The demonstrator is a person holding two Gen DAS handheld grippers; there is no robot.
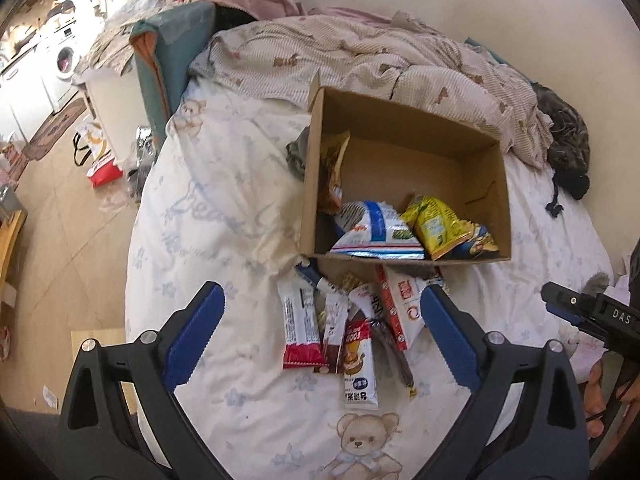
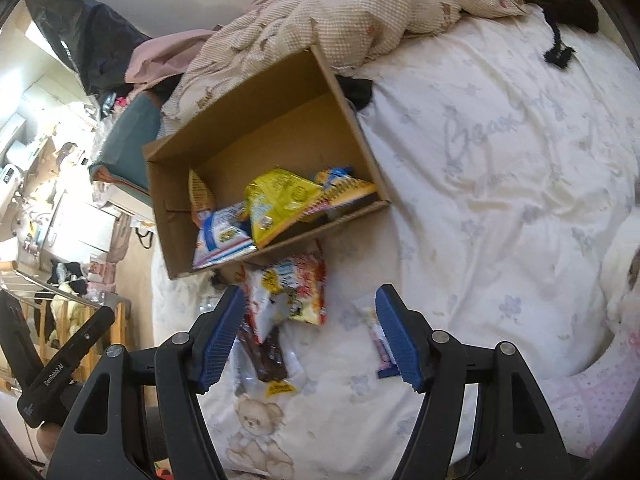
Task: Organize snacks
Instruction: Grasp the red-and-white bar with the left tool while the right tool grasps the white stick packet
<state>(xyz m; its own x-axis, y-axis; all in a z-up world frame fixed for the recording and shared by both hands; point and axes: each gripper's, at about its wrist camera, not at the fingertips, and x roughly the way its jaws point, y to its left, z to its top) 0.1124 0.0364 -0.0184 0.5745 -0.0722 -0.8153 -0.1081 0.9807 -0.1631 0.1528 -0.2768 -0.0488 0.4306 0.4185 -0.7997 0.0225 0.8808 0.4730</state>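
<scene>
Both wrist views look down on a bed sheet (image 1: pixel 224 208) printed with teddy bears, on which an open cardboard box (image 1: pixel 492 184) stands. The left gripper (image 1: pixel 322 304) hangs above the sheet with its blue-padded jaws spread wide and nothing between them. The right gripper (image 2: pixel 310 308) is likewise spread wide and empty. Inside the box, against its near wall, lie a white-and-blue packet (image 1: pixel 374 232) and a yellow packet (image 1: pixel 434 224); a brown packet (image 1: pixel 334 168) leans upright against the box's left wall. Just in front of the box, loose snacks lie in a heap on the sheet: a white bar with a red end (image 1: pixel 300 328), a white stick sachet (image 1: pixel 360 368), and a red-and-white carton (image 1: pixel 398 304) whose far end touches the box. In the right wrist view, a red-and-white printed bag (image 2: pixel 292 292) lies just below the box's near wall, a dark clear-wrapped snack (image 2: pixel 268 356) sits beside the left finger, and a small pale packet (image 2: pixel 374 332) is partly hidden by the right finger. A rumpled beige quilt (image 1: pixel 360 52) lies behind the box.
</scene>
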